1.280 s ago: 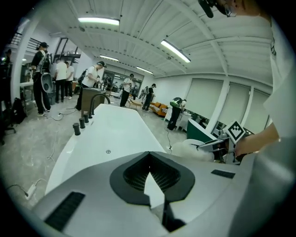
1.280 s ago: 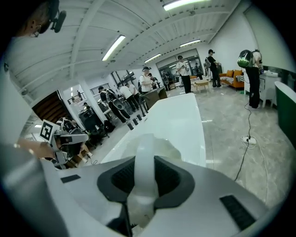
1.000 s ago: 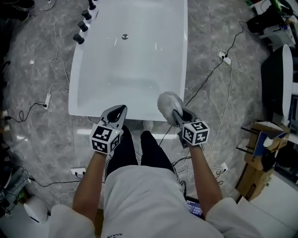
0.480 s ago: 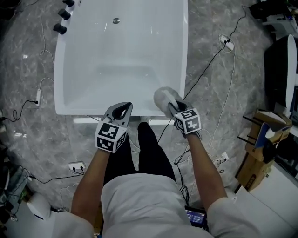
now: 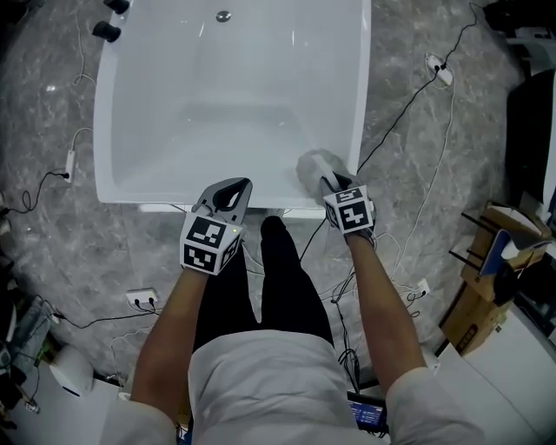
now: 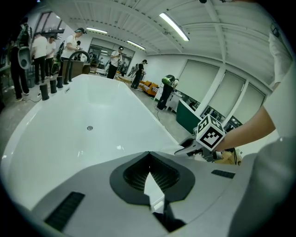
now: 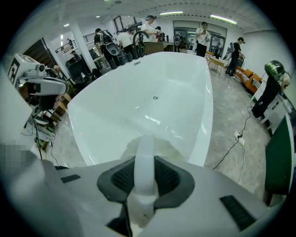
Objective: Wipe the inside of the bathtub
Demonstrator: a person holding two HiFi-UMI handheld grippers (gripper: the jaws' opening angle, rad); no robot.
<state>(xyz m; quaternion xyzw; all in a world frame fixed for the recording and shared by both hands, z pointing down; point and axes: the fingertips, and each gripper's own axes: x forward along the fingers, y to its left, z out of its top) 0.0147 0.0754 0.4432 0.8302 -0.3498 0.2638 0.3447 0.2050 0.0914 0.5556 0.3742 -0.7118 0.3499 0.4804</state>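
Note:
The white bathtub (image 5: 226, 113) lies ahead of me, with its drain (image 5: 223, 16) at the far end. My right gripper (image 5: 334, 184) is shut on the white handle (image 7: 144, 162) of a pale grey sponge brush (image 5: 313, 167). The brush's head hangs over the tub's near right corner, just past the rim. My left gripper (image 5: 224, 195) is shut and holds nothing; its tip is above the near rim, left of the brush. In the left gripper view the tub (image 6: 83, 120) stretches away beyond my left gripper (image 6: 149, 159).
Black tap knobs (image 5: 106, 31) stand at the tub's far left corner. Cables and a power strip (image 5: 434, 68) lie on the marble floor to the right. A cardboard box (image 5: 486, 287) stands further right. My legs (image 5: 278, 278) are against the tub's near end. Several people stand beyond the tub.
Both grippers have moved forward toward the tub. The brush head has gone from in front of the near rim to over it. The right gripper is still shut on the handle.

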